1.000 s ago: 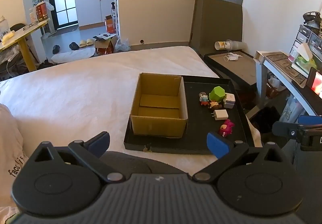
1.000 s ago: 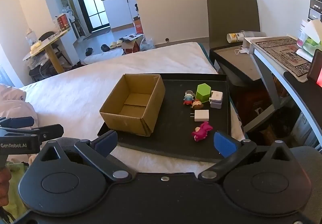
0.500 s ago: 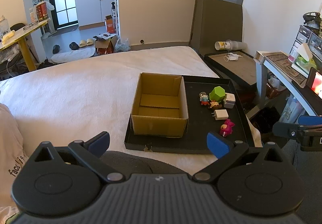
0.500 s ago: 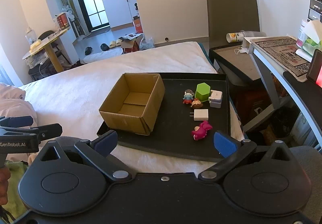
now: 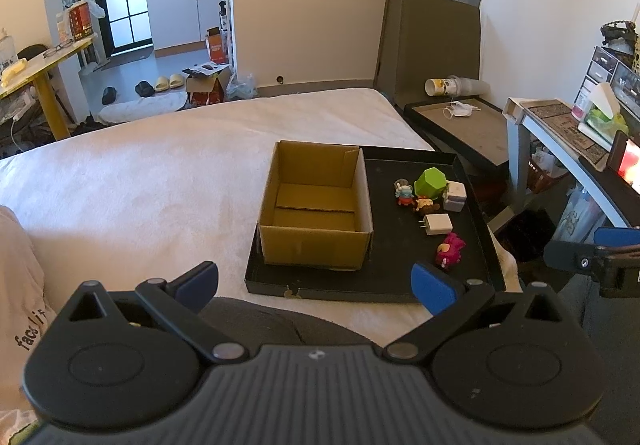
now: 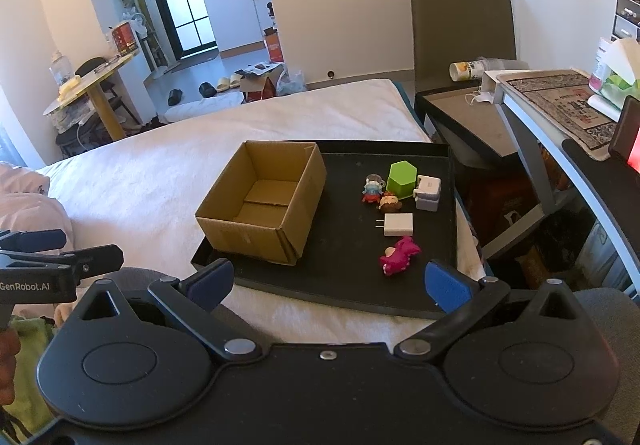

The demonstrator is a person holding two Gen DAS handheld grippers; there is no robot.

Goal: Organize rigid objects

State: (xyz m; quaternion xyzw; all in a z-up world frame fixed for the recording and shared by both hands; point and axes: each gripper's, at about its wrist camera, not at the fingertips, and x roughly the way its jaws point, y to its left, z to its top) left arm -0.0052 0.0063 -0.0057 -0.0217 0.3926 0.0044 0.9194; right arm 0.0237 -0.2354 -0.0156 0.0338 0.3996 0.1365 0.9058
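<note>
We see 6 small rigid items on the black tray's (image 5: 372,287) right half: green hexagonal block (image 5: 430,182), white charger (image 5: 438,224), pink figure (image 5: 451,250). An empty cardboard box (image 5: 316,237) fills its left half, on a white bed (image 5: 140,181). Our left gripper (image 5: 314,283) and right gripper (image 6: 328,281) are spread, empty.

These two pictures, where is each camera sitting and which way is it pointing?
Left wrist view: sits on the left tool, facing forward over the bed at the box and toys on the tray; the right tool shows at its right edge.
Right wrist view: sits on the right tool, facing the same tray from further right; the left tool and a hand show at its left edge.
Shared: box, tray, pink toy, charger.
</note>
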